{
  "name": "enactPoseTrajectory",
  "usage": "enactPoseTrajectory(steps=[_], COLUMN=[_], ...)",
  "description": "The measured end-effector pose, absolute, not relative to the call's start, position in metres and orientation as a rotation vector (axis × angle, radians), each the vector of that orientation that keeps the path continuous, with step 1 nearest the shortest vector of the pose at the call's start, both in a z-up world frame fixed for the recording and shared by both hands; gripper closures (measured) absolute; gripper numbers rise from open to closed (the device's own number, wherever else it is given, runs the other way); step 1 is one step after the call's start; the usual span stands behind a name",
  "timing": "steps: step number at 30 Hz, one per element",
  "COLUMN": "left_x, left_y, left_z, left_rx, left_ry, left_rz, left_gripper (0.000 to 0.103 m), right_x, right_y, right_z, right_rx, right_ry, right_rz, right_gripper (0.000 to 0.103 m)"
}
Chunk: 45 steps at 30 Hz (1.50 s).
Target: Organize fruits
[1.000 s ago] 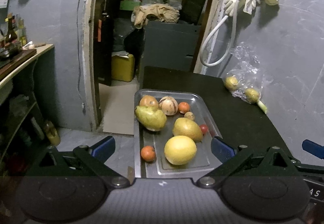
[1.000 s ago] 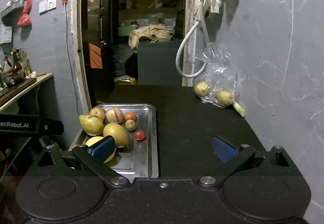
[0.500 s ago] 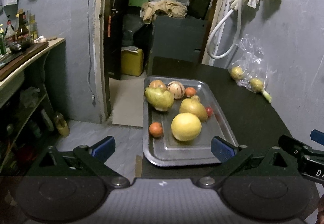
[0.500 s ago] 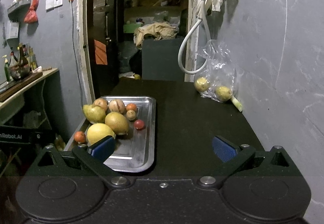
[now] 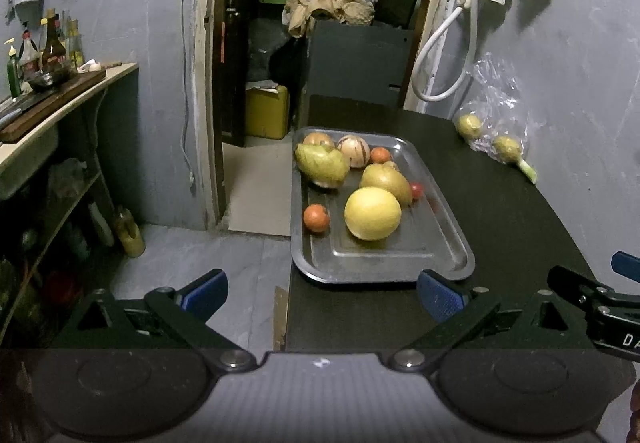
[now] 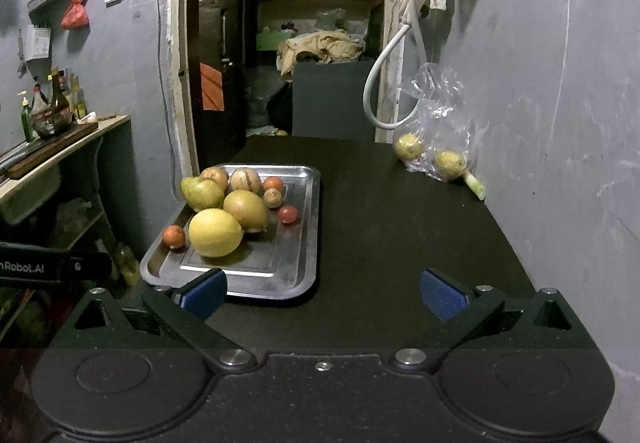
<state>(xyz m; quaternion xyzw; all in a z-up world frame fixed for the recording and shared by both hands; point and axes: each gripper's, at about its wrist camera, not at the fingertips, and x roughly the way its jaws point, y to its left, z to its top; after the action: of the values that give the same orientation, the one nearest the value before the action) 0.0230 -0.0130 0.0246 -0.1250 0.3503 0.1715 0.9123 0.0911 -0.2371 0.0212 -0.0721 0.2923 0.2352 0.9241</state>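
Fruit sits piled on a metal tray (image 5: pixel 384 263) at the left edge of a dark table (image 5: pixel 500 211), with most pieces crowded toward the tray's far end. Nearest the camera lies a big round yellow fruit (image 5: pixel 372 213), touching a yellow-brown pear (image 5: pixel 385 181) behind it. A green pear (image 5: pixel 322 164) rests at the far left, and behind it are an onion-like round piece (image 5: pixel 318 140) and a pale striped round fruit (image 5: pixel 353 150). A small orange (image 5: pixel 316 217) lies alone near the tray's left rim, another small orange one (image 5: pixel 379 155) sits at the back, and a small red fruit (image 5: pixel 416 190) is tucked just beside the yellow-brown pear.

Well apart from the tray, against the grey wall, a clear plastic bag (image 5: pixel 490 111) holds 2 yellowish round pieces (image 5: pixel 469 125), one with a green stalk poking out.

Both grippers hover short of the tray and hold nothing. On the left gripper (image 5: pixel 320 293) the blue pads are spread wide, 1 over the floor and 1 over the tray's near corner. On the right gripper (image 6: pixel 322 295) the pads are equally far apart, its left pad in front of the tray's near rim and its right pad over bare table. Part of the right gripper also shows at the right edge of the left view.
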Motion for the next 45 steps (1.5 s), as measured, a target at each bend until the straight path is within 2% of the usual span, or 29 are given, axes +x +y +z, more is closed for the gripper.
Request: enactPoseTrajectory(steps=[21,45], left_x=[-0.019,-0.020], left_y=[-0.019,-0.017], left_z=[0.018,0.022], left_rx=[-0.262,-0.268], left_ry=[0.743,0.731], left_rz=[0.336,0.354], left_gripper=[0.000,0.000], right_x=[0.054,0.057], right_y=[-0.242,-0.236], right_z=[0.012,0.016], right_rx=[-0.153,-0.153], right_ry=[0.651,0.642], right_rz=[0.526,0.533], right_gripper=[0.001,0.001])
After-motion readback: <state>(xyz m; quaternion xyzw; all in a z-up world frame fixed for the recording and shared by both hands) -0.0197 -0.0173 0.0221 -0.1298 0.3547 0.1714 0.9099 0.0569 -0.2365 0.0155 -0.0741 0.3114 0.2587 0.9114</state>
